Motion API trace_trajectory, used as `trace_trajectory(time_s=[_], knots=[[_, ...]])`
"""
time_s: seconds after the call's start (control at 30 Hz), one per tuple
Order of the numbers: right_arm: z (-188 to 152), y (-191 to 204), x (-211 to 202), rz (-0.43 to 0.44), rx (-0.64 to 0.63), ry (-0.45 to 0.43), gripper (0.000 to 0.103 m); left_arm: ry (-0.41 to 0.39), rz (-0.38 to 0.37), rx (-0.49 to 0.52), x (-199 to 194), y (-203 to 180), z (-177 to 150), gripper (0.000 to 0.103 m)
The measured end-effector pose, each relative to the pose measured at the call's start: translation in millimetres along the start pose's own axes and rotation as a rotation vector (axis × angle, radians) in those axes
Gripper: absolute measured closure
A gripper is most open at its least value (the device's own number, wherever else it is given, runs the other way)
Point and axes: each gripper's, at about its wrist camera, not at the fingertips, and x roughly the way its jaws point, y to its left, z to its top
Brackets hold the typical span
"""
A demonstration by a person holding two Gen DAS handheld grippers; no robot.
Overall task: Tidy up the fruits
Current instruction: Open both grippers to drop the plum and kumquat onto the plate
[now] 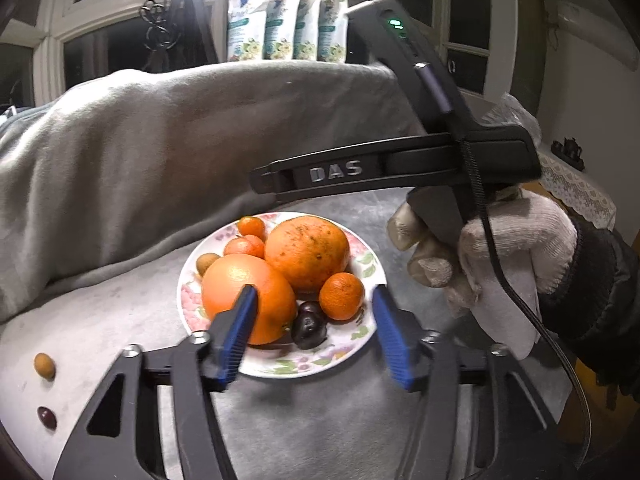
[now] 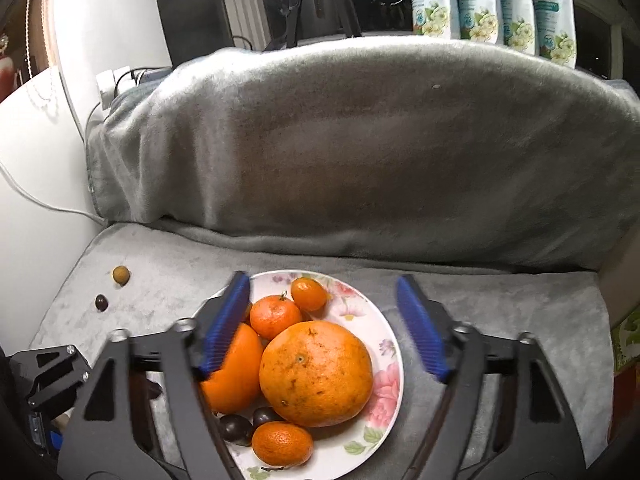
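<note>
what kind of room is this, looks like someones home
Most likely a living space in a home: a sofa-like seat under a grey blanket, night-dark windows behind it, refill pouches lined along the sill, and a floral plate of fruit.

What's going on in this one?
A person with a claw in each hand is sorting fruit on a grey cloth. Both claws, left and right, hang open over the floral plate, which holds oranges, tangerines and dark fruit. Neither holds anything. A longan and a dark fruit lie loose on the cloth.
</note>
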Motion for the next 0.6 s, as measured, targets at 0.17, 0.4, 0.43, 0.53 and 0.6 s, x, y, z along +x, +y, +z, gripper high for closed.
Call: trace_trajectory(time_s=[0.17,0.4,0.43,0.53,0.6], knots=[[2,-6,-10,0.008,0.037,-0.028,0.015,-0.006,0.026,-0.025,-4,5,0,0.023],[2,-10,-22,0.012,0.078,-0.042,0.015,0.001,0.033,-0.041,-4,8,3,0.023],[1,-9,-23,0.01,0.076,-0.044,0.015,0.002,0.034,-0.043,-4,8,3,0.023],[0,-7,-29,0.011,0.071,-0.05,0.015,0.004,0.041,-0.044,-8,7,1,0.023],[-1,-5,-33,0.012,0.067,-0.055,0.015,0.006,0.044,-0.046,-11,7,1,0.023]])
